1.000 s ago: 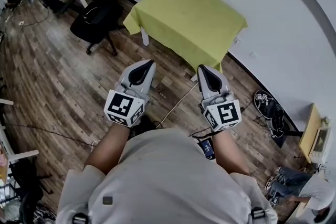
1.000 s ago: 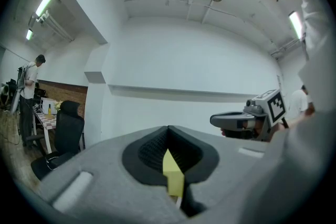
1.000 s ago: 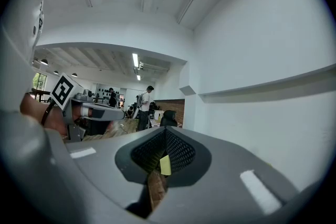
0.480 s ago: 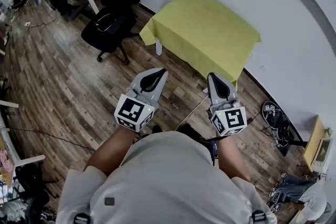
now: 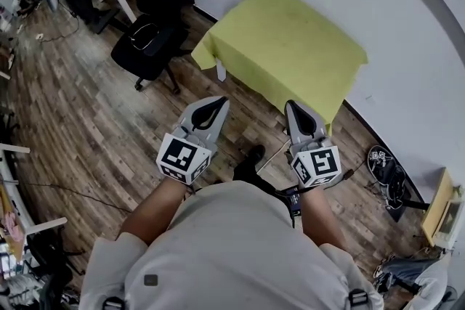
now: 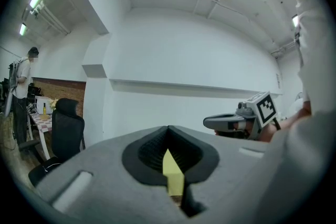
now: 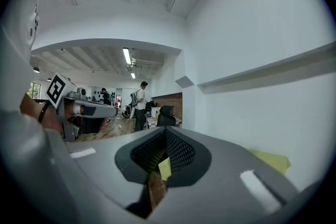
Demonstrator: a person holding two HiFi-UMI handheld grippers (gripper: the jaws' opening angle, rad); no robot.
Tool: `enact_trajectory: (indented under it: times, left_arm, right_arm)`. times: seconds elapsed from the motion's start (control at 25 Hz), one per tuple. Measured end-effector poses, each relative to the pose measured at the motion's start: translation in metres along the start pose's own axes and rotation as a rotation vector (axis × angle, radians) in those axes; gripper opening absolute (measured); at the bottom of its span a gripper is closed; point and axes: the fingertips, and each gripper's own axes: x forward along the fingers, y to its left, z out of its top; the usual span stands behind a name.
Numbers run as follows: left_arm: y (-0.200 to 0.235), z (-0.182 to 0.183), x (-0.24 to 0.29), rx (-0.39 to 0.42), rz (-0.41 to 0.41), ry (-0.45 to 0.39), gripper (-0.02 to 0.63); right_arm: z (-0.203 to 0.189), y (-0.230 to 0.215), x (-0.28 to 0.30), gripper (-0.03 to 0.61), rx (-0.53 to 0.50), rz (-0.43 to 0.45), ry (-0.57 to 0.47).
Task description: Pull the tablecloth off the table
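Note:
A yellow-green tablecloth point(image 5: 287, 47) covers a small table against the white wall, ahead of me in the head view. It hangs over the edges, and one white table leg point(image 5: 220, 70) shows below it. My left gripper point(image 5: 215, 102) and right gripper point(image 5: 293, 107) are held side by side, pointing at the table but still short of its near edge. Both are shut with nothing in them. In the left gripper view point(image 6: 169, 131) a sliver of the yellow cloth point(image 6: 172, 173) shows through the closed jaws. The right gripper view point(image 7: 165, 131) shows the cloth point(image 7: 273, 161) at the lower right.
A black office chair point(image 5: 149, 47) stands left of the table on the wooden floor. A pale cable point(image 5: 272, 152) runs across the floor below the table. Dark shoes point(image 5: 385, 170) lie by the wall on the right. A person point(image 7: 140, 105) stands far off in the room.
I have stepped closer to the table, so it sits larger and nearer in the head view. Both grippers moved forward with me, still shut. A dark foot has come into view below them.

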Motion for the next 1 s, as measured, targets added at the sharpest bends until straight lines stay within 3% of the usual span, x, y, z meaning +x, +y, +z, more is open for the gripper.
enact_trajectory:
  times: [0.36, 0.56, 1.0]
  left_arm:
    - [0.012, 0.013, 0.118, 0.023, -0.007, 0.005, 0.003]
    - [-0.007, 0.026, 0.188, 0.072, -0.052, 0.004, 0.003]
    - [-0.033, 0.035, 0.304, 0.121, -0.183, 0.048, 0.003]
  right_arm:
    - [-0.001, -0.111, 0.038, 0.011, 0.023, -0.003, -0.005]
    - [-0.001, -0.176, 0.041, 0.011, 0.023, -0.020, -0.011]
    - [-0.013, -0.268, 0.044, 0.011, 0.073, -0.086, 0.015]
